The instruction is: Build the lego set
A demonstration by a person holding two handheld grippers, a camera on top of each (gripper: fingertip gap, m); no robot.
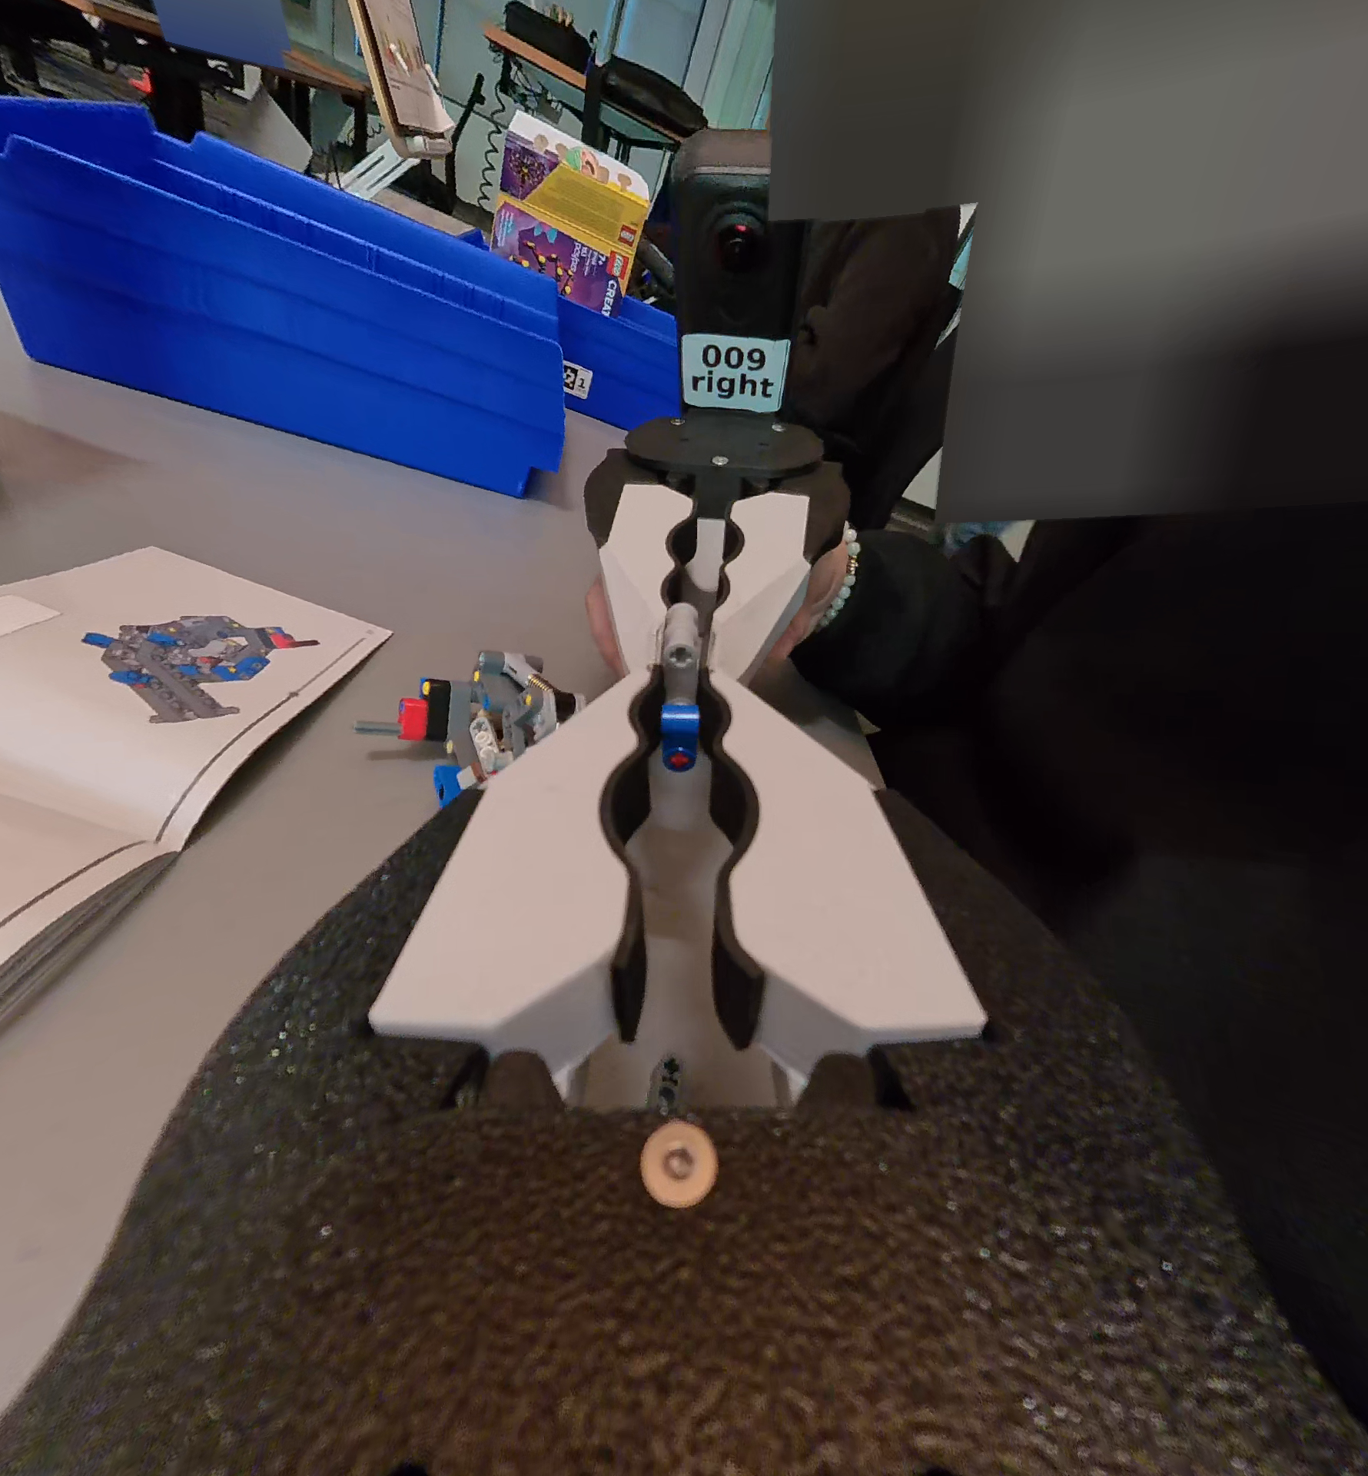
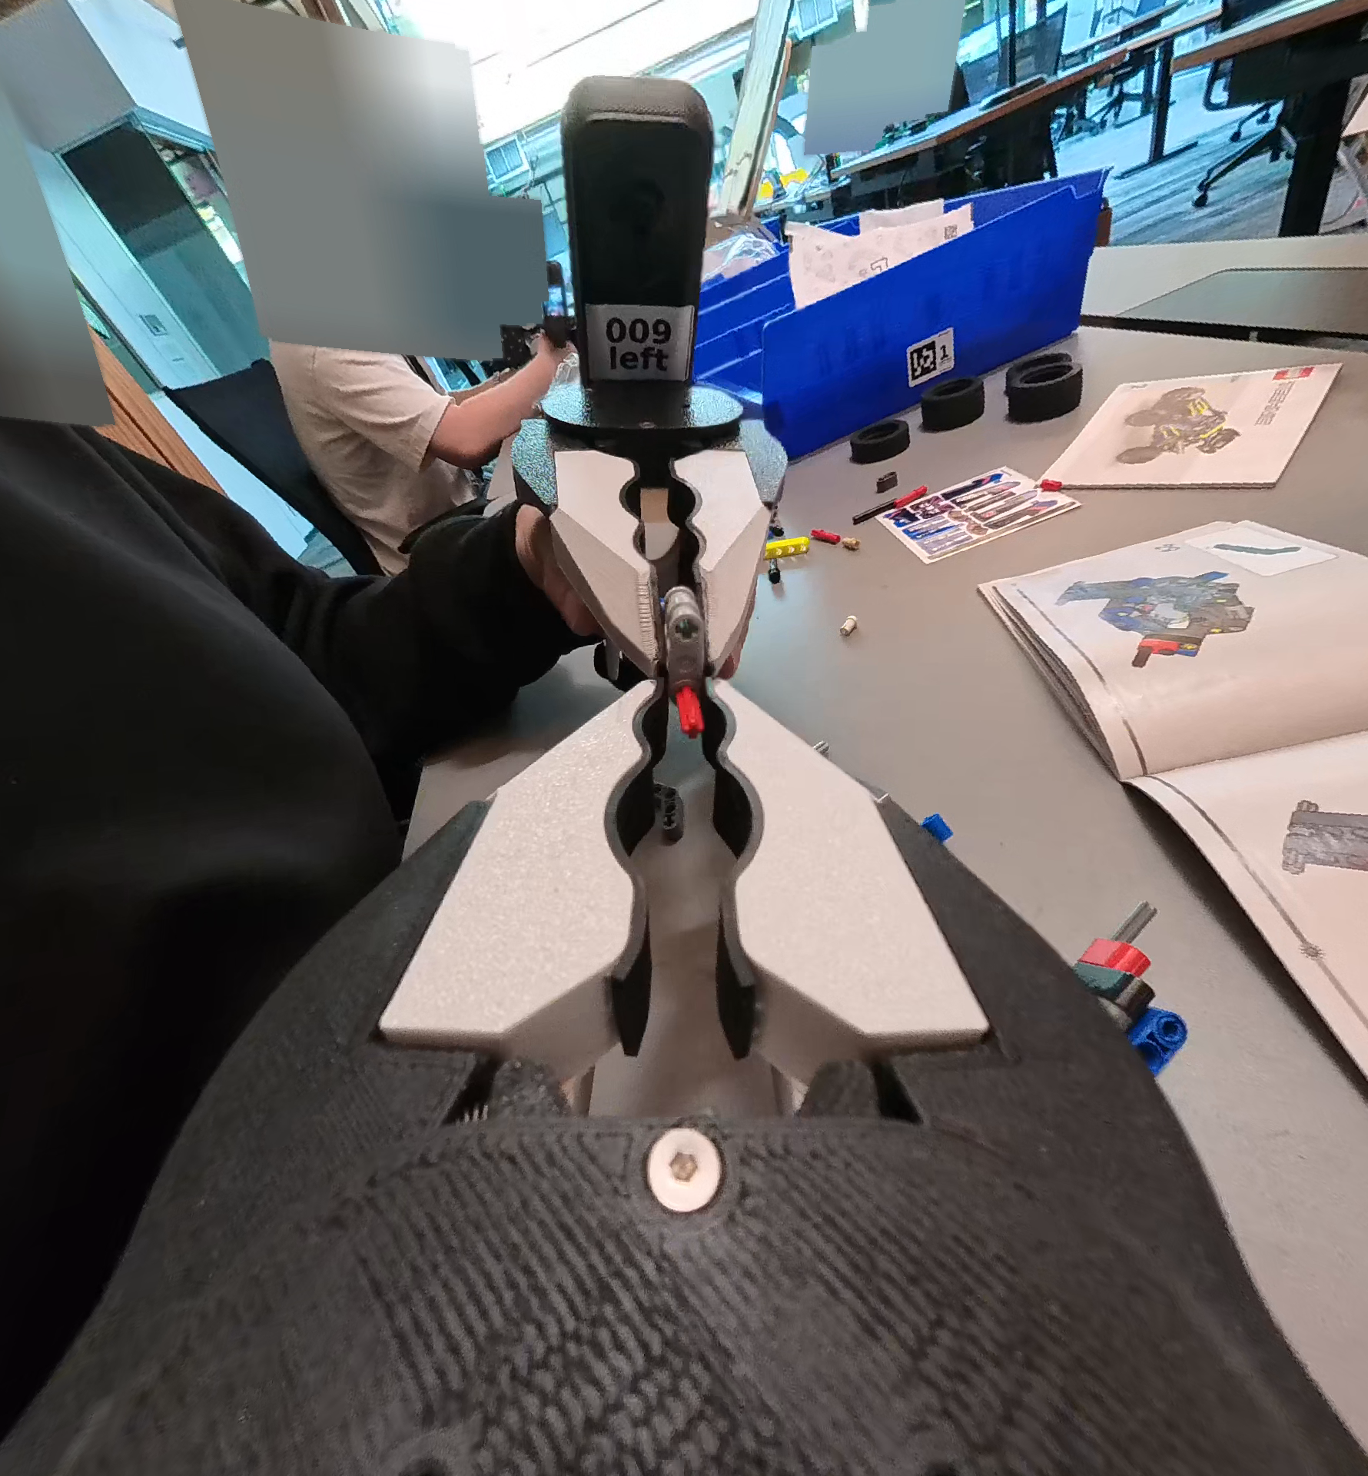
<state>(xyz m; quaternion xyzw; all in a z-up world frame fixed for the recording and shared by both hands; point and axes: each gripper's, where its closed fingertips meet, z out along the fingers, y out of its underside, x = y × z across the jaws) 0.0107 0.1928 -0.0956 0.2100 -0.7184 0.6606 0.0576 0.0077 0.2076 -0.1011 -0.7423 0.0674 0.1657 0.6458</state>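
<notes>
Office-lab — desks (image 2: pixel 1008 132), blue bins (image 2: pixel 928 319)

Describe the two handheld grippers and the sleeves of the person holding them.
Each gripper, left gripper and right gripper, has pale grey wedge fingers with wavy black inner pads on a textured black body, topped by a black camera carrying a pale label. The sleeves are black; a bead bracelet circles one wrist.

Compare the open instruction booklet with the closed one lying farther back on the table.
The open booklet lies spread, showing a blue and grey build drawing. The closed booklet shows only its cover, with a dark and yellow vehicle. The open booklet sits nearer the camera, while the closed booklet lies farther back, by the black tyres. Both lie flat on the grey table.
</notes>
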